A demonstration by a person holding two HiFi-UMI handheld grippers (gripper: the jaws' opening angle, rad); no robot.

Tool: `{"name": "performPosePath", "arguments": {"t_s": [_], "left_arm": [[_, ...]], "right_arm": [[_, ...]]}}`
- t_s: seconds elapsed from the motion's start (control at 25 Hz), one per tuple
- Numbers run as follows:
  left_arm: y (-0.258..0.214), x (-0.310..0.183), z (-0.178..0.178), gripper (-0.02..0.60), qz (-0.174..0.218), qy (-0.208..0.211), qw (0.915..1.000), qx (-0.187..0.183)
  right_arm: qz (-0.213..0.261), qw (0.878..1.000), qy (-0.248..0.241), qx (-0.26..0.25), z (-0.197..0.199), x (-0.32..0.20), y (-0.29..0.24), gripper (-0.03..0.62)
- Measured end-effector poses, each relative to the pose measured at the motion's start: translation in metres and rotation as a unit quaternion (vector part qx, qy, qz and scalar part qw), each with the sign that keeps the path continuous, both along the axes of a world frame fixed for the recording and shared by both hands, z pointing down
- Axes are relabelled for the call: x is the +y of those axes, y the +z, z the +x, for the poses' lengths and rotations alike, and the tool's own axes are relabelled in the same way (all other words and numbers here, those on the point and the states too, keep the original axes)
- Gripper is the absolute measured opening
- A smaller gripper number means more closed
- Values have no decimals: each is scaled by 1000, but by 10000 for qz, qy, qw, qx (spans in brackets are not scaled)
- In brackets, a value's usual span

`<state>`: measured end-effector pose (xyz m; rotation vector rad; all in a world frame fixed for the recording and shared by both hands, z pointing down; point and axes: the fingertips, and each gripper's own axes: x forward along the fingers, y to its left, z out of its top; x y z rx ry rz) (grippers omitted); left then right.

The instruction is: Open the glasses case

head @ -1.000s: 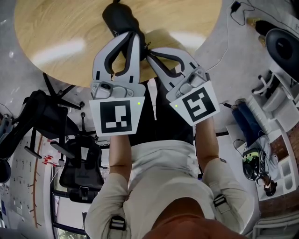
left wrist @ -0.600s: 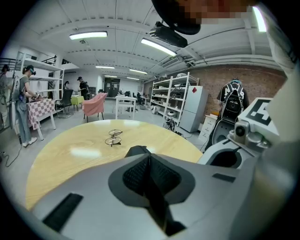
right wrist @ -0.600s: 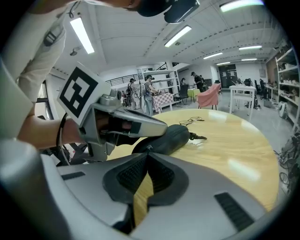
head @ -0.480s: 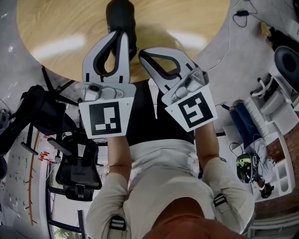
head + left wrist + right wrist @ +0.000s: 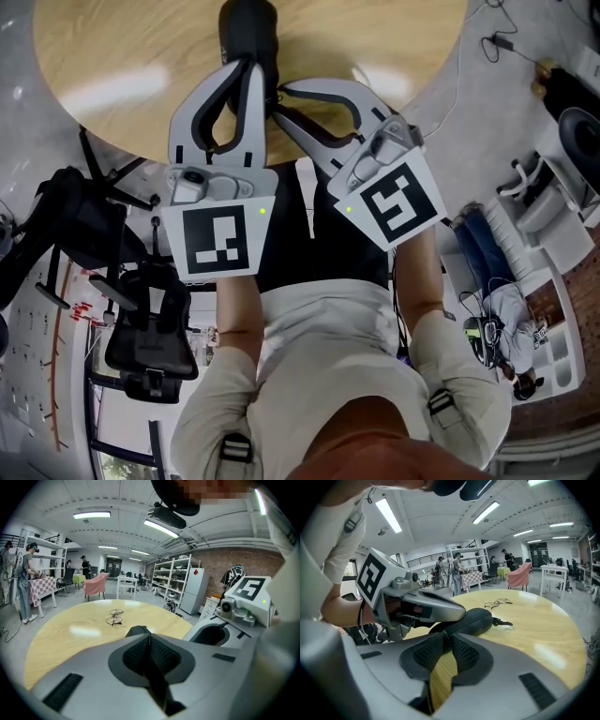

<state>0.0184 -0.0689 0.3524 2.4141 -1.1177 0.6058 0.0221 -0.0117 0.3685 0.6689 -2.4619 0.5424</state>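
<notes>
A black zipped glasses case lies near the front edge of a round wooden table. It also shows in the right gripper view, with a short strap at its far end. My left gripper is shut with nothing between its pads, and its tips lie over the case's near end. My right gripper comes in from the right. Its tips meet at that same near end, and whether they pinch a zipper pull does not show. A pair of wire glasses lies farther back on the table.
A black office chair stands on the floor to my left, below the table's edge. A cable runs over the floor at the right. Shelves, people and a pink armchair are far off across the room.
My right gripper's tips swung left to the case's near end, while its marker cube swung out to the right. The left gripper shifted slightly left, then held still.
</notes>
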Motion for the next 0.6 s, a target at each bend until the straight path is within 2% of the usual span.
{"name": "performPosePath", "arguments": {"t_s": [0.28, 0.6], "left_arm": [[1, -1, 0, 25, -12, -41, 10000, 9], [0, 0, 0, 25, -7, -49, 10000, 8]], "right_arm": [[-226, 9992, -277, -195, 2, 5, 1, 49], [-418, 9976, -81, -547, 2, 1, 4, 65]]}}
